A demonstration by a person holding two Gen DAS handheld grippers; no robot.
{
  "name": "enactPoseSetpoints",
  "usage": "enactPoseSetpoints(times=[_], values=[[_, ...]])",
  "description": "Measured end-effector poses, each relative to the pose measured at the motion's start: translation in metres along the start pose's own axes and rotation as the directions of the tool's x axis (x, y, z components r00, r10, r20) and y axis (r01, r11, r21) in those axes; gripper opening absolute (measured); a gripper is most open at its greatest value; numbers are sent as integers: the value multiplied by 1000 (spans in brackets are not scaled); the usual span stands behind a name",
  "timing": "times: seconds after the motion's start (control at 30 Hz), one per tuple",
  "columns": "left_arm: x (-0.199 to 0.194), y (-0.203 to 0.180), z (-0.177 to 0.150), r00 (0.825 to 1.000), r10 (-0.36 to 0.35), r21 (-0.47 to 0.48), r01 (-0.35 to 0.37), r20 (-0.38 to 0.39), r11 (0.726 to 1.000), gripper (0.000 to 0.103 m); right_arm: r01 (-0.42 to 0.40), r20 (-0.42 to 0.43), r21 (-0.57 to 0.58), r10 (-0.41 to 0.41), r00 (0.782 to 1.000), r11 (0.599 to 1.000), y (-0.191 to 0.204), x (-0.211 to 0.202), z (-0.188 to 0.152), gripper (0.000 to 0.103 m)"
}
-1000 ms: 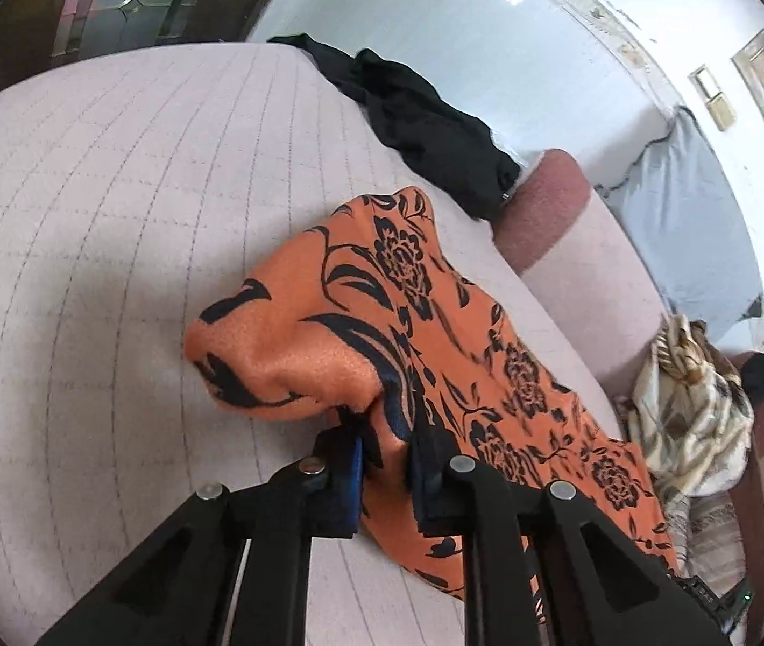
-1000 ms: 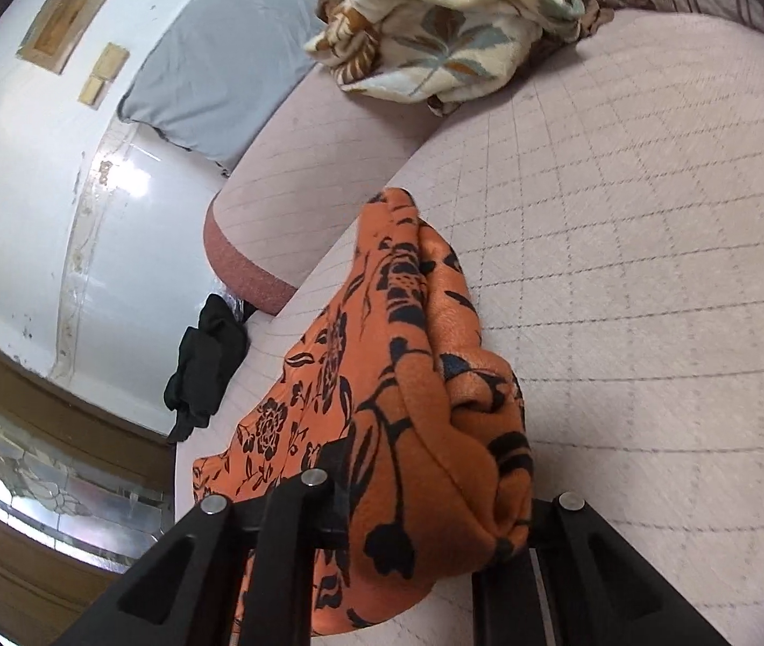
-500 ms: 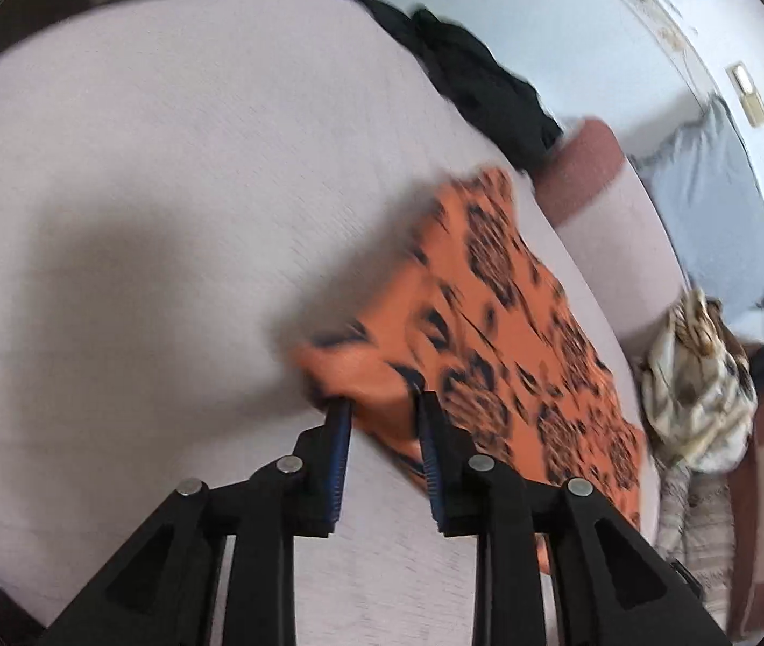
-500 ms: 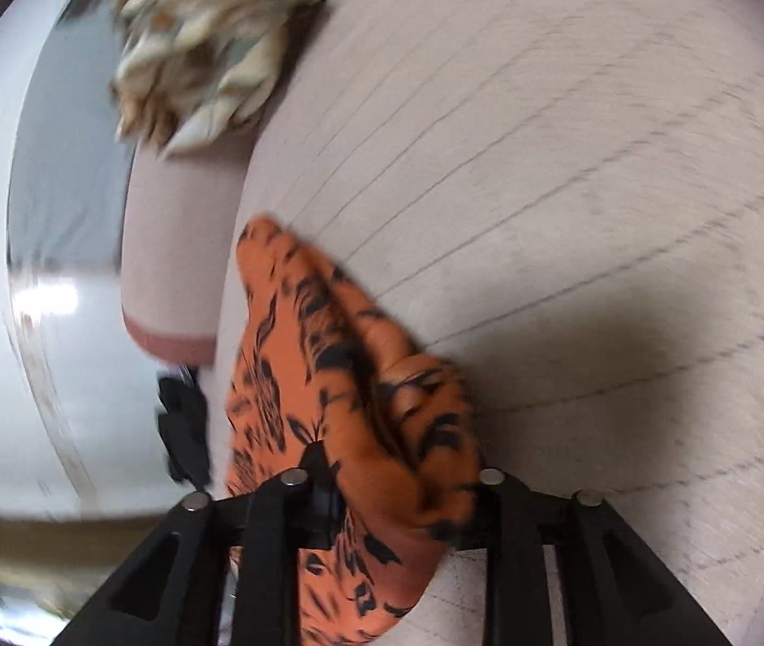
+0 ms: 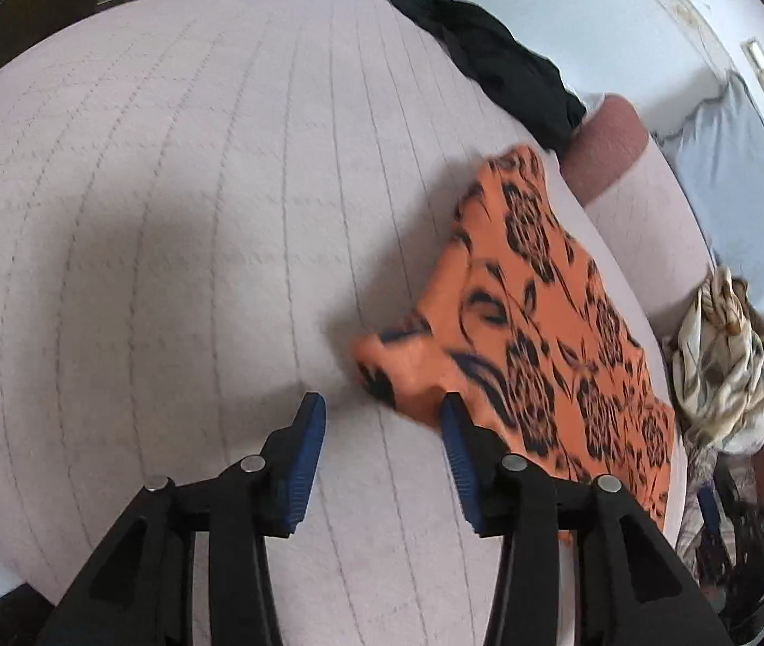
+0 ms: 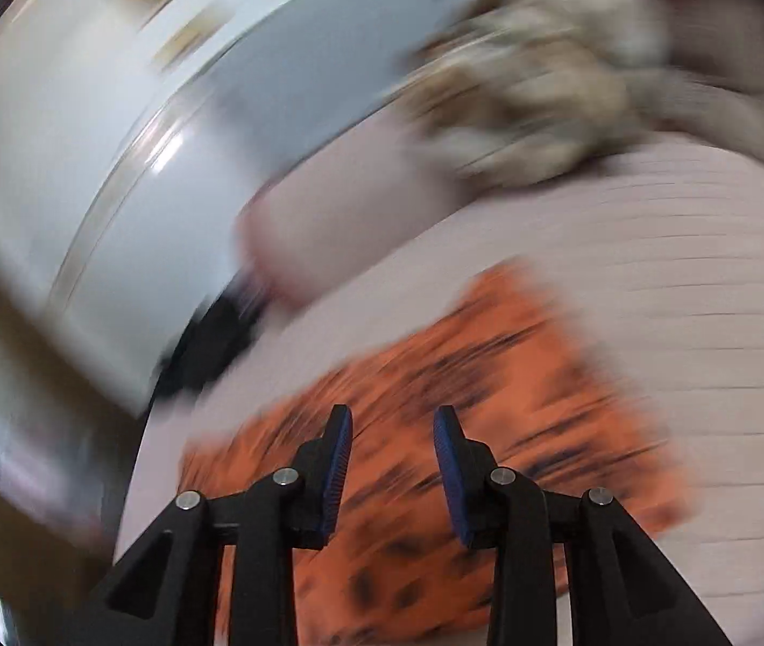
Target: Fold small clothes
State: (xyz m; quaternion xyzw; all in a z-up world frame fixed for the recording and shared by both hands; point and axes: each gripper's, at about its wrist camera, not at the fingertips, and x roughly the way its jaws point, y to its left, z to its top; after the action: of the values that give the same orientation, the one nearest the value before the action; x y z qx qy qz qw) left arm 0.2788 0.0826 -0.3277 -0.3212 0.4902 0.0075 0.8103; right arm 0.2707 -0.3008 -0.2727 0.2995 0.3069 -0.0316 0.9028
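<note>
My left gripper (image 5: 379, 414) is opening, nothing inside, cloth (image 5: 538, 334) edge beside its right finger; right gripper (image 6: 393, 425) released above the cloth.

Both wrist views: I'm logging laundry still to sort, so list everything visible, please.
orange floral cloth: one, orange with black flowers, flat on the cushion's right part
black garment: one, black, far cushion edge
patterned cloth pile: one, cream and brown, right of the orange cloth
quilted cushion: one, pale pink, underneath everything
grey pillow: one, against the wall
left tool: black, blue pads, opening, nothing between
right tool: same, open above the cloth
</note>
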Motion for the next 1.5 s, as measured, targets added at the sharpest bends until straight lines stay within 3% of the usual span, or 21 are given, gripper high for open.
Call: enactPoseSetpoints(times=[0.1, 0.2, 0.27, 0.33, 0.4, 0.43, 0.7, 0.77, 0.83, 0.93, 1.0, 1.13, 1.2, 1.23, 1.3, 1.33, 1.37, 1.43, 1.47, 1.5], values=[[-2, -9, -7, 998, -66, 21, 67, -24, 998, 44, -88, -145, -131, 68, 987, 988, 44, 32, -25, 35], [12, -17, -14, 983, -143, 17, 146, -114, 989, 46, -87, -257, -203, 33, 966, 975, 65, 67, -47, 35], [25, -15, -16, 965, -193, -29, 191, -178, 981, 49, -93, -345, -195, 21, 938, 976, 61, 86, -61, 35], [29, -13, -13, 952, -248, -76, 238, -179, 968, 68, -66, -457, -207, -36, 889, 976, 56, 111, -78, 36], [29, -15, -5, 939, -311, -112, 297, -149, 948, 85, -64, -429, -223, -39, 903, 973, 57, 106, -79, 34], [29, -17, -3, 940, -314, -111, 300, -135, 947, 90, -65, -441, -220, -40, 897, 973, 57, 104, -78, 34], [49, -32, 24, 953, -302, -90, 300, -9, 950, 93, -129, -485, -72, 78, 871, 989, 36, 105, -66, 34], [50, -38, 22, 957, -287, -77, 289, 39, 954, 87, -141, -489, -64, 92, 867, 988, 36, 103, -66, 34], [55, -40, 24, 972, -231, -57, 233, 48, 971, 30, -147, -487, -69, 96, 868, 987, 34, 102, -68, 31], [58, -39, 21, 981, -185, -45, 188, 63, 981, 26, -159, -481, -83, 100, 871, 984, 28, 94, -68, 28], [51, -46, 20, 982, -166, 5, 167, 89, 986, 24, -130, -467, -121, 59, 882, 984, 28, 90, -68, 12], [34, -78, 14, 975, -137, 178, 105, 176, 978, 23, -149, -428, -88, 98, 898, 985, 21, 81, -58, 13], [30, -93, 8, 971, -120, 261, 63, 207, 963, 23, -142, -475, -49, 102, 874, 989, 13, 88, -56, 16], [31, -99, 6, 970, -110, 286, 45, 215, 957, 22, -140, -533, -19, 108, 839, 990, 5, 99, -59, 16], [30, -108, -1, 968, -100, 337, 17, 229, 941, 22, -171, -557, 33, 160, 815, 985, -4, 105, -52, 15], [29, -112, -3, 967, -95, 357, 5, 236, 934, 22, -174, -589, 88, 192, 785, 981, -9, 107, -42, 15], [26, -115, -9, 963, -85, 405, -26, 255, 914, 22, -173, -593, 118, 209, 777, 978, -14, 108, -35, 17], [24, -130, -25, 953, -73, 512, -92, 294, 854, 22, -189, -561, 139, 235, 794, 972, -19, 104, -19, 24], [23, -135, -31, 950, -70, 548, -114, 304, 829, 22, -214, -544, 152, 263, 797, 965, -20, 101, -8, 34], [23, -142, -40, 946, -68, 595, -142, 317, 791, 21, -234, -536, 162, 284, 795, 959, -20, 102, 0, 60]])
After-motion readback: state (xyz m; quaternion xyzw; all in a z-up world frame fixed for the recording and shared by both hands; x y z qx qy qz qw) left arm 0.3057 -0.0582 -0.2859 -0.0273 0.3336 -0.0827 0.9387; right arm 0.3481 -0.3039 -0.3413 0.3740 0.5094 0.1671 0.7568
